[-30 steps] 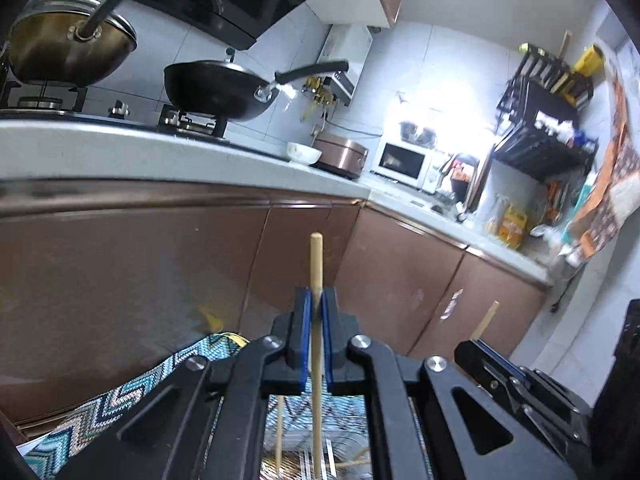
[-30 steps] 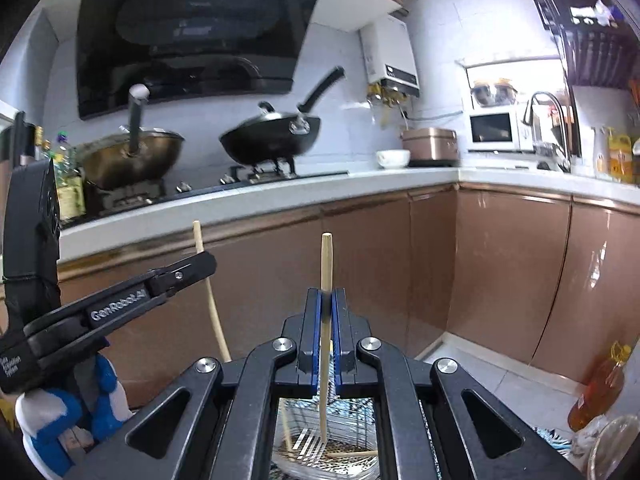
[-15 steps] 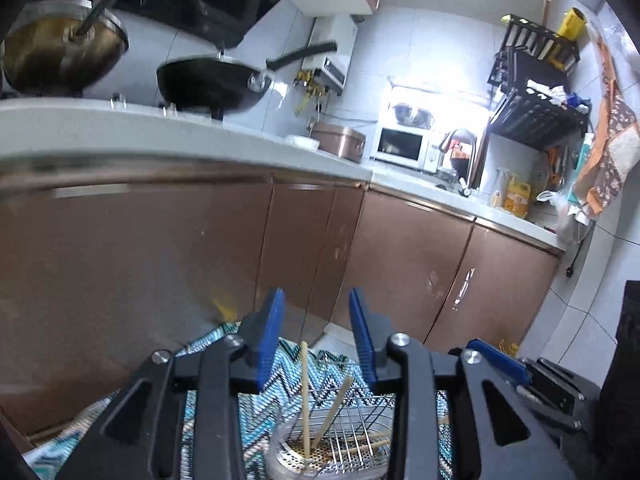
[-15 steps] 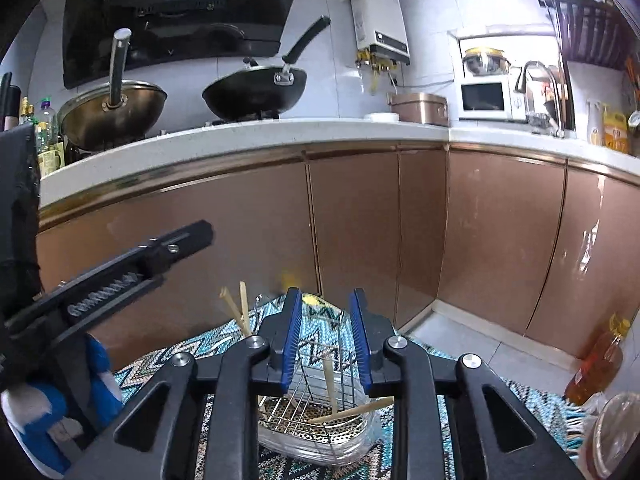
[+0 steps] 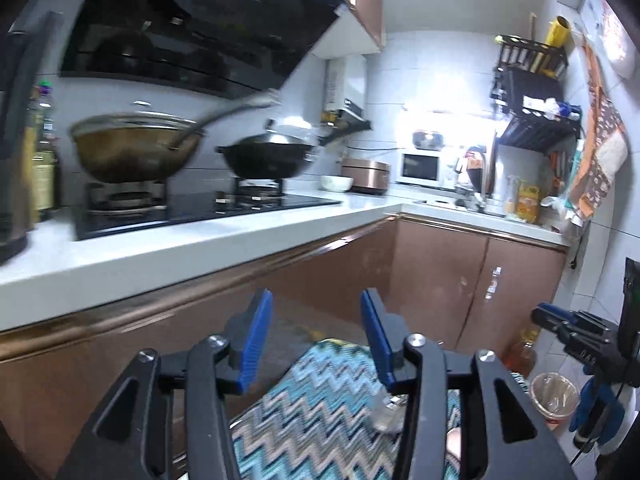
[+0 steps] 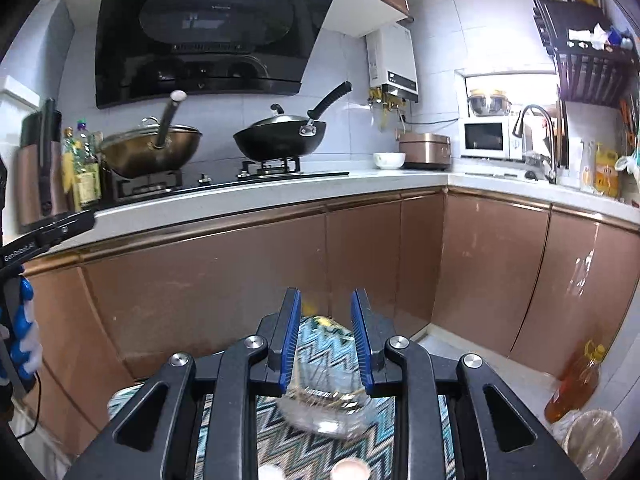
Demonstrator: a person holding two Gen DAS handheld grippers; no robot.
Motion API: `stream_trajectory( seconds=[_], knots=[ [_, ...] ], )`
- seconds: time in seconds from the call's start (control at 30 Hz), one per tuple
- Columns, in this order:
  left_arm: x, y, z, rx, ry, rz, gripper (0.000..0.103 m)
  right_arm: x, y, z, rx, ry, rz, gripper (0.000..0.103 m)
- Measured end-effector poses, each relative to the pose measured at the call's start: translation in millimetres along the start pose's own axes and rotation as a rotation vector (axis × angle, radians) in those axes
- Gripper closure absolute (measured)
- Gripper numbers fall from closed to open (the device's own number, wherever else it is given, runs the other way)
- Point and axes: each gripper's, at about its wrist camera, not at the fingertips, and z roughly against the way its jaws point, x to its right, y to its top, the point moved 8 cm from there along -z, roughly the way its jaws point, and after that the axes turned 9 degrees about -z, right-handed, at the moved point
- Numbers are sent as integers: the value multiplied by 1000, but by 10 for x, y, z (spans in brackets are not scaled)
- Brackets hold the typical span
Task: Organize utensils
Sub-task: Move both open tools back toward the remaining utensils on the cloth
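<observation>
Nearest the lenses, both grippers point at the brown cabinet fronts, low over a zigzag rug. Left gripper: blue pads well apart, jaws opening, nothing between them, only rug and floor behind the gap. Right gripper: pads apart at a narrower gap, released, nothing gripped. Just beyond and below the right gripper's fingertips sits a clear utensil basket on the rug, blurred; thin pale sticks inside, cannot tell how many. In the left wrist view only a blurred bit of that basket shows, beside the right finger. Right gripper body appears at the far right edge of the left view, with a blue glove on the hand holding it. A small lined bin and an oil bottle stand on the floor near the corner cabinets. Farther back, the white table carries a black hob with a bronze wok at left and a black wok at right, apart from each other. Beyond that, a white bowl, a rice cooker, a microwave and a tap. Range hood hangs above the hob; dark wall rack at upper right.
</observation>
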Motion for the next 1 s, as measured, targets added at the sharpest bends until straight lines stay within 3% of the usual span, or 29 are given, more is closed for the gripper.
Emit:
stream_trajectory(
  seconds=[0.23,0.5,0.73,1.0],
  knots=[
    [-385,-192,563,-12,54,51,42,-234,-146,360,-16,26,-12,77],
    [-546,-450,832,-69,28,93,41,-578,-222,711,-17,49,18,77],
    [-515,-762,862,-157,-41,143,41,-791,-267,862,-40,66,38,77],
    [-239,-1278,588,-329,-170,203,42,-820,-528,639,-173,91,16,77]
  ],
)
